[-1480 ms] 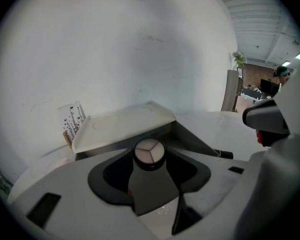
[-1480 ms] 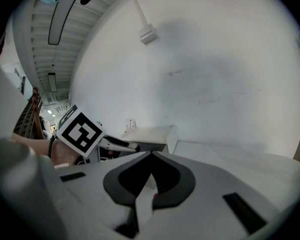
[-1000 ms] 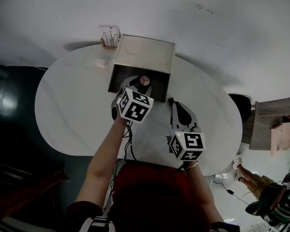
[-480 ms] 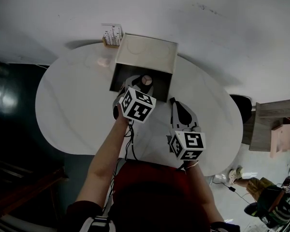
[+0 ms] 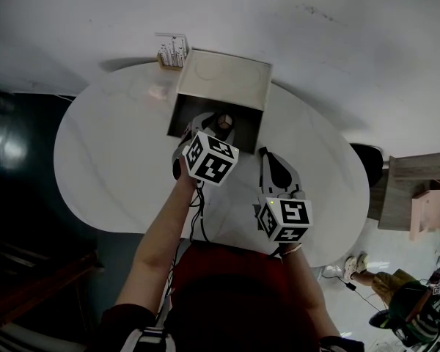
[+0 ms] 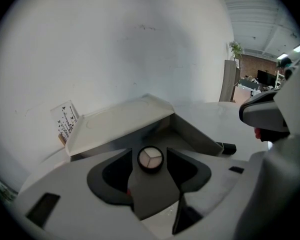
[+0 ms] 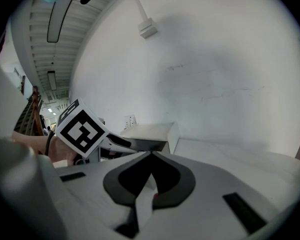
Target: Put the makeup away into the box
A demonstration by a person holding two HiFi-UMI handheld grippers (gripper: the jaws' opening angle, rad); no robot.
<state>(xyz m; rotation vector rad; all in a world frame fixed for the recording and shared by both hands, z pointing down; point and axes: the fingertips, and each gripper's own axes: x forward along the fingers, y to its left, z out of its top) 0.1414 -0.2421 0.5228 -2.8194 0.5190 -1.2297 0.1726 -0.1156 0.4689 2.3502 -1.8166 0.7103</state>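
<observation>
Since a second ago the left gripper [image 5: 221,123] has been pushed slightly further over the box [image 5: 177,117], and the compact's face is now tipped away from the head view. The right gripper [image 5: 263,154] has not been moved.

The compact [image 6: 150,159] is round with three pale pans. It is caught at its rim and held over the box's dark interior, roughly mid-box. Contact with the box floor can't be told. The box is set at the far edge of the desk [image 5: 110,160], with its lid [image 5: 224,79] thrown back. A card stand [image 5: 171,52] is seen just beyond the box's far-left corner. A small pinkish thing [image 5: 158,92] lies on the desk just left of the box, too small to identify.

Step judged: set-down and release into the box, nearly done for this item.

Risks:
- Only the rim is pinched. If the grip is eased before the compact is down, it could slip or twist, land on edge or be popped open.
- The box is not steadied by anything. It could be dragged or tipped if a wall is clipped on the way out.

Fingers:
- The left fingers [image 6: 115,171] are narrowed onto the compact, one on each side, both touching it.
- The right fingers [image 7: 125,176] are brought together with nothing between them. They are parked by the box's near-right corner, apart from it.
</observation>
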